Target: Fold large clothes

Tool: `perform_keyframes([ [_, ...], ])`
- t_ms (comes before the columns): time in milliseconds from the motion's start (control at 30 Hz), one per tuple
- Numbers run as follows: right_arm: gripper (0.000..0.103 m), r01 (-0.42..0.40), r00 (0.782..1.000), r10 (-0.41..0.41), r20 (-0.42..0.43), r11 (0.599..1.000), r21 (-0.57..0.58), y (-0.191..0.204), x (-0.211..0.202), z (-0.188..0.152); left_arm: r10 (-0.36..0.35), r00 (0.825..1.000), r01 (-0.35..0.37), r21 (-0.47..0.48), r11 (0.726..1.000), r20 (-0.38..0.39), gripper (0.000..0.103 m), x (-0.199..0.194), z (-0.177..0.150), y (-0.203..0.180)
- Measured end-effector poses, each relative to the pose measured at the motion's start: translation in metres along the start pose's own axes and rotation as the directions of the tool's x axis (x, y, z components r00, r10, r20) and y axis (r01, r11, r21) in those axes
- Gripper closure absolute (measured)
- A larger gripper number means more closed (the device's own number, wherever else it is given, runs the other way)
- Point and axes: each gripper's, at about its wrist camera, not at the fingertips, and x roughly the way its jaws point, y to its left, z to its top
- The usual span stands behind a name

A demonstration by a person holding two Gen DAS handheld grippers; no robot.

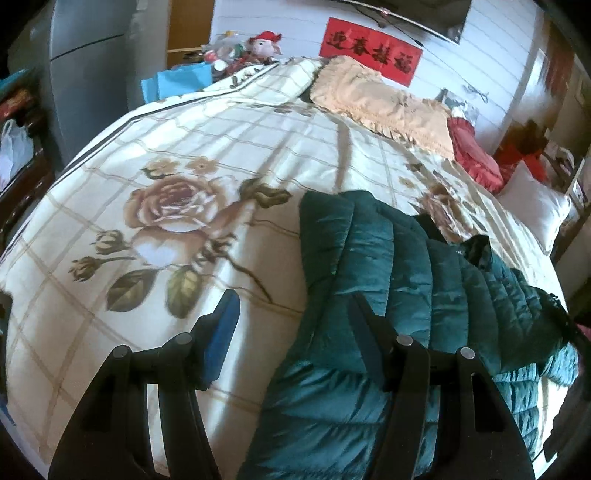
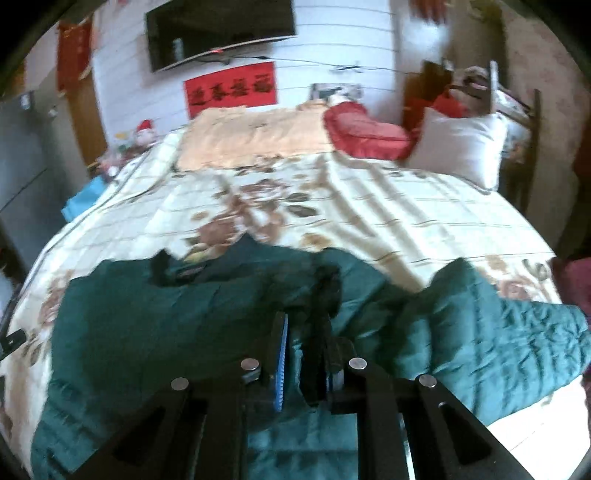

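Observation:
A dark teal quilted puffer jacket (image 1: 391,258) lies spread on a bed with a cream floral cover (image 1: 177,147). In the left wrist view my left gripper (image 1: 293,301) hangs over the jacket's left edge. It is open: its blue-padded finger (image 1: 221,332) is over bare cover and the other finger is over the quilting. In the right wrist view the jacket (image 2: 147,314) stretches across the near half of the bed, one sleeve (image 2: 498,325) reaching right. My right gripper (image 2: 301,325) is shut on a fold of teal fabric near the jacket's middle.
At the head of the bed are a peach blanket (image 2: 255,136), a red heart cushion (image 2: 365,129) and a white pillow (image 2: 458,144). A television (image 2: 218,33) and a red banner (image 2: 231,88) hang on the wall. Stuffed toys (image 1: 255,48) sit beside the bed's far left.

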Motion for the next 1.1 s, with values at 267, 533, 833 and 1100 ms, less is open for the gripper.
perform_keyframes([
  [267,0.076,-0.015,0.984,0.022,-0.176,0.999,0.042,-0.017,0.046,-0.024,0.085,0.993,-0.078,0.087,0.993,-0.078,0.042,0.051,-0.01,-0.026],
  [533,0.041,-0.095,0.994,0.095,-0.055,0.995,-0.011,0.003,-0.022,-0.007,0.043,0.999,-0.043,0.055,0.998,-0.003,0.042,0.027,0.001,-0.032],
  [833,0.044,-0.158,0.983,0.137,-0.12,0.971,-0.182,0.078,0.028,-0.016,0.088,0.996,-0.084,0.126,0.989,-0.029,0.042,0.057,0.01,-0.062],
  [1100,0.047,-0.058,0.989,0.028,-0.146,0.977,-0.206,0.076,0.083,-0.016,0.123,0.991,-0.115,0.141,0.983,-0.045,0.035,0.082,0.003,-0.06],
])
